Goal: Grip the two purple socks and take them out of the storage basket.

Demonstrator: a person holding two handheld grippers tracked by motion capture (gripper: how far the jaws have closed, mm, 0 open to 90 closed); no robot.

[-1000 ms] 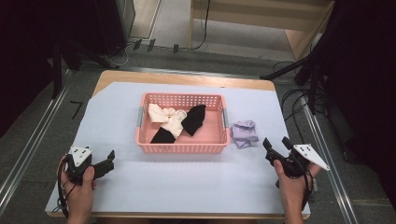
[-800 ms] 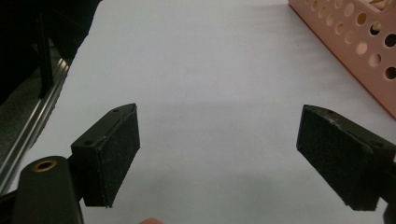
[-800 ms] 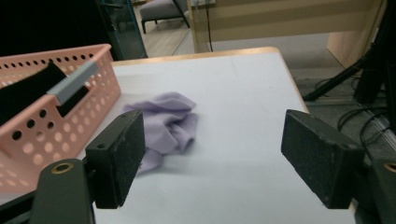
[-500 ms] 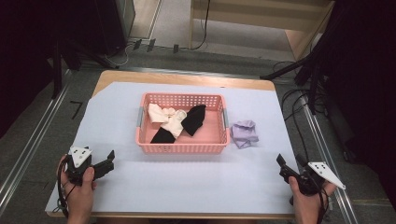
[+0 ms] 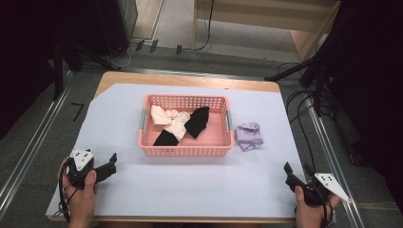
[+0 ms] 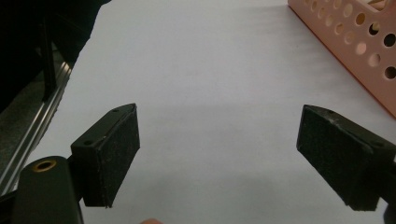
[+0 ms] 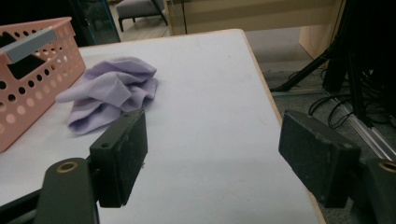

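**Purple cloth waiting beside basket, both grippers idle**

Lying crumpled on the white sheet [image 5: 199, 185], just right of the pink basket [image 5: 183, 151]: purple cloth [image 5: 249, 136], touching or nearly touching the basket's right wall. Seen also in the right gripper view, ahead and left of the jaws [image 7: 109, 91], well apart from them. Inside the basket: cream socks [image 5: 166, 117] and black socks [image 5: 196, 121], tangled together.

Probably the pause before a pick. Right gripper [image 5: 295, 175] parked at the near right corner, jaws spread wide, empty. Left gripper [image 5: 110, 164] low at the near left, likewise wide and empty, basket corner [image 6: 359, 42] far right of its jaws.

Likely next: reach forward and left with the right gripper, descend over the cloth's bunched middle, pinch a fold, lift clear of the rim, drop into the basket.
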